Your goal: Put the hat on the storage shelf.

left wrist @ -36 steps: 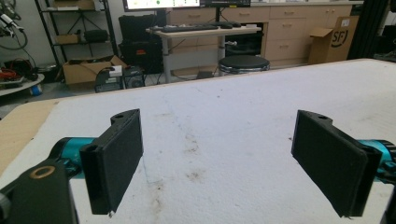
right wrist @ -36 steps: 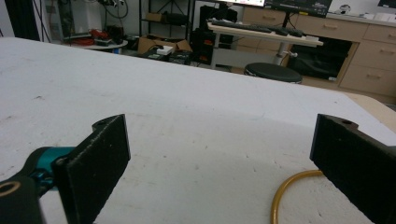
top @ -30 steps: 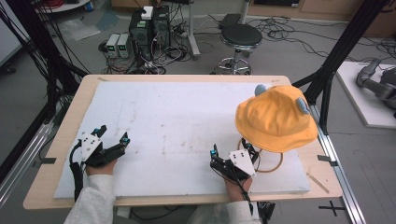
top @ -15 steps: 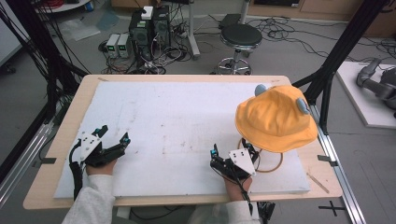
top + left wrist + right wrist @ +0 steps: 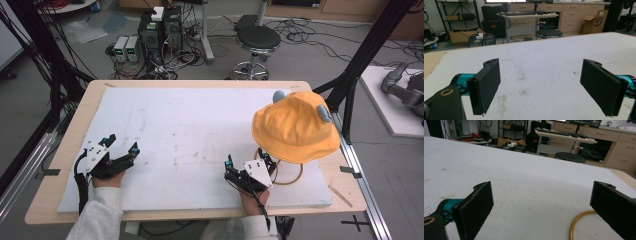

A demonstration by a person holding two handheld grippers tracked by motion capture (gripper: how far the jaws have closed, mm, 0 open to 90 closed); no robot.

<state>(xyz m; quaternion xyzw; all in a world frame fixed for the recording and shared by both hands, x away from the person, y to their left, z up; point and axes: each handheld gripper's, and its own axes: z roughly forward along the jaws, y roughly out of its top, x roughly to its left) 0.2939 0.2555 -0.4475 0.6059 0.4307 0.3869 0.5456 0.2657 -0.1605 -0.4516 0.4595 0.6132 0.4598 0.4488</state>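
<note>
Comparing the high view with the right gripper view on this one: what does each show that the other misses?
High view alone: the yellow hat at the table's right side, the left gripper resting open on the white board, and both of the person's sleeves. Right gripper view alone: a desk with a keyboard and wooden drawers behind. Both: the white board, the open right gripper, the yellow ring beside it, and a black stool.

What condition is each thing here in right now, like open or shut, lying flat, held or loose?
Left gripper: open, holding nothing, low over the white board.
Right gripper: open, holding nothing, beside the ring.
Yellow hat: crown up, loose on the board's right side, brim over part of the ring.
Yellow ring: lying flat on the board, partly hidden under the hat.
</note>
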